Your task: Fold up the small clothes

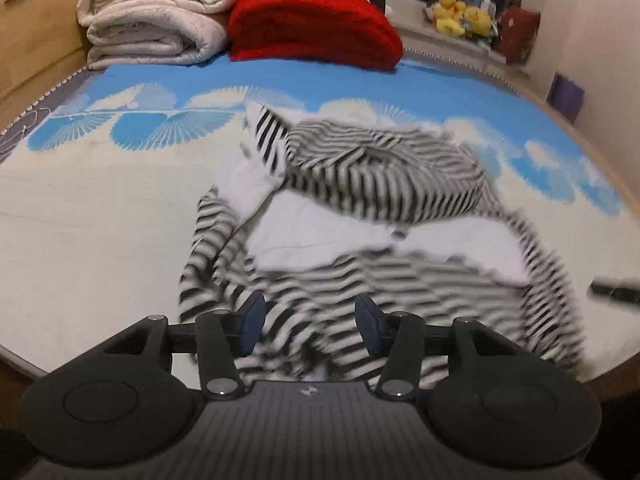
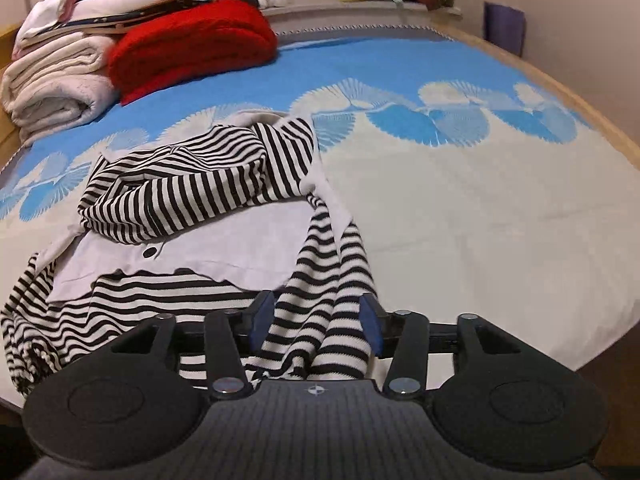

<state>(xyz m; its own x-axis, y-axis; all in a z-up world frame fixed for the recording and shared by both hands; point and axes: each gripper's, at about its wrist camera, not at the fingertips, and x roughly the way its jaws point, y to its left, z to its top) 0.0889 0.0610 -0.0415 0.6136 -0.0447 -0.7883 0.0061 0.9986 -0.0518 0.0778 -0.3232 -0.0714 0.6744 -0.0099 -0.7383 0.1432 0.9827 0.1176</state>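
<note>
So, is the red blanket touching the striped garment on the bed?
Apart. The right wrist view shows a strip of bare blue bedcover between the red blanket and the striped garment.

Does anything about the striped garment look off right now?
Yes. The striped garment is not flat: its hood lies bunched over the white panel, and one sleeve trails twisted toward the right claw. Nothing looks torn.
</note>
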